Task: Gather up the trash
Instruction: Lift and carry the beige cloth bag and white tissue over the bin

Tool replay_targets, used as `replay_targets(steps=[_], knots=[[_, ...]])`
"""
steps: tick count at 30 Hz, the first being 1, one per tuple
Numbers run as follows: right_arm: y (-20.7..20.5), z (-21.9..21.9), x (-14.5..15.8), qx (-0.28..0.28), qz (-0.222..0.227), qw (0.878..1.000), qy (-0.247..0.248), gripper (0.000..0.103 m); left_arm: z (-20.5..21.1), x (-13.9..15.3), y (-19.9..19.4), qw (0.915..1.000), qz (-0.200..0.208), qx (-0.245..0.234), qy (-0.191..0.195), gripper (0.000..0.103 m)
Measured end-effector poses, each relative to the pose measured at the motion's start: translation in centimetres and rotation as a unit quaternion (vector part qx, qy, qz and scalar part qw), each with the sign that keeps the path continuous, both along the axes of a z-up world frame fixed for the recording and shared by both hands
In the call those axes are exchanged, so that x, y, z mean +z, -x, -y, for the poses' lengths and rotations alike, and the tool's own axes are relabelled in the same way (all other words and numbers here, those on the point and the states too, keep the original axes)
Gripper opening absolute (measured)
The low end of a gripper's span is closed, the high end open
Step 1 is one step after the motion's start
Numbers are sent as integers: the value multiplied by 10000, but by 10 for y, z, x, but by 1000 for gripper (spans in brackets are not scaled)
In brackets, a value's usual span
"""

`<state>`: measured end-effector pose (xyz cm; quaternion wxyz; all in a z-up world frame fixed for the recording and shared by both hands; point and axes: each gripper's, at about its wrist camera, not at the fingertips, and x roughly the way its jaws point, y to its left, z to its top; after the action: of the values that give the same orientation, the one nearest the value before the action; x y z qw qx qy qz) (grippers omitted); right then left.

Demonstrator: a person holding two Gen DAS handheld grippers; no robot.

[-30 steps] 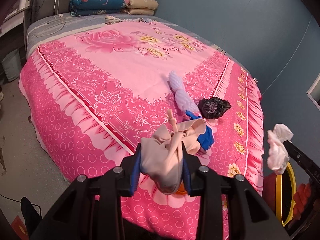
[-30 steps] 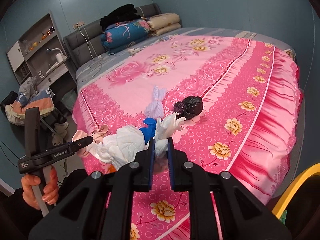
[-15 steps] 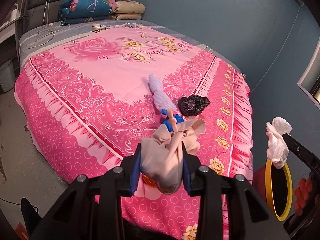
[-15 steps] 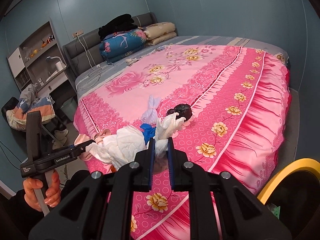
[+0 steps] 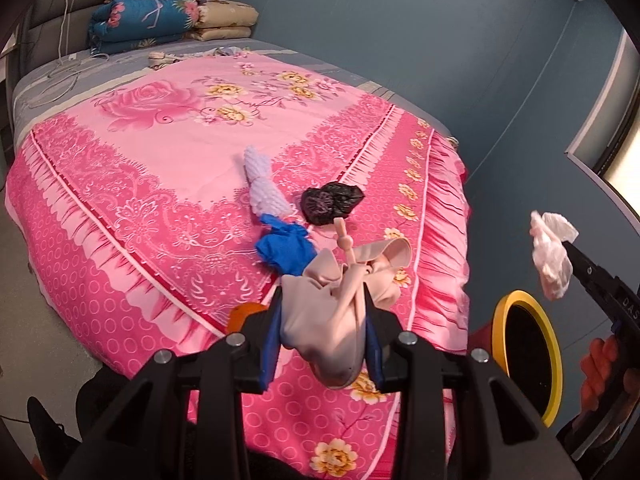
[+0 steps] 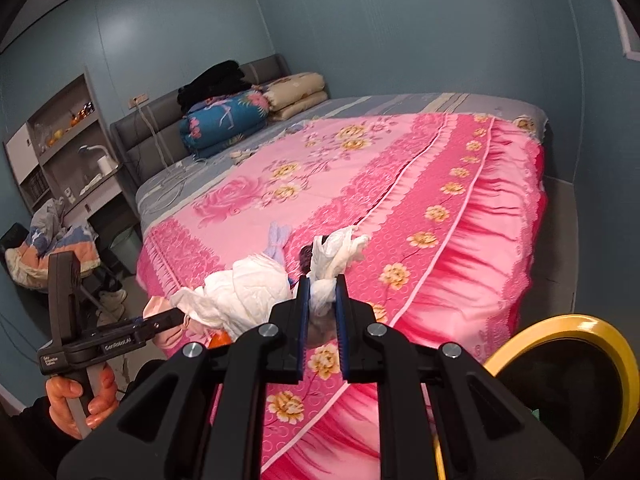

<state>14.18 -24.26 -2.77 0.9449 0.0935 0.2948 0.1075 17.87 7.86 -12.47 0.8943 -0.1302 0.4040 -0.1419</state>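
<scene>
My left gripper (image 5: 324, 320) is shut on a beige knotted bag (image 5: 340, 320), held above the bed's foot edge. My right gripper (image 6: 321, 296) is shut on a white knotted plastic bag (image 6: 256, 292); that bag also shows in the left wrist view (image 5: 552, 256), above a bin with a yellow rim (image 5: 552, 352). The bin's rim also shows in the right wrist view (image 6: 560, 326). On the pink bedspread (image 5: 160, 152) lie a lilac bag (image 5: 264, 188), a black bag (image 5: 330, 204) and a blue bag (image 5: 286, 248).
Folded quilts (image 5: 160, 16) are stacked at the bed's head. A shelf unit (image 6: 60, 140) and a chair with clothes (image 6: 52, 248) stand left of the bed. Blue walls run along the bed's far side. Something orange (image 5: 240, 314) peeks out under the left gripper.
Both grippers have drawn back from the bed and swung right toward the bin, each keeping hold of its bag. The bin's rim now shows larger in both views.
</scene>
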Motion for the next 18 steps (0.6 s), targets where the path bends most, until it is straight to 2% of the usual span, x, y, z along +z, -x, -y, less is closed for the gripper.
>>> replay_targets(steps=[8,18], knots=[[15,41,16,-412,278,9987,-148,12,36,9,0,9994,38,-340,98,33],[39,84,34,-876,580,9943,-204,12,91,20,3,9962,111,-865,-4,33]])
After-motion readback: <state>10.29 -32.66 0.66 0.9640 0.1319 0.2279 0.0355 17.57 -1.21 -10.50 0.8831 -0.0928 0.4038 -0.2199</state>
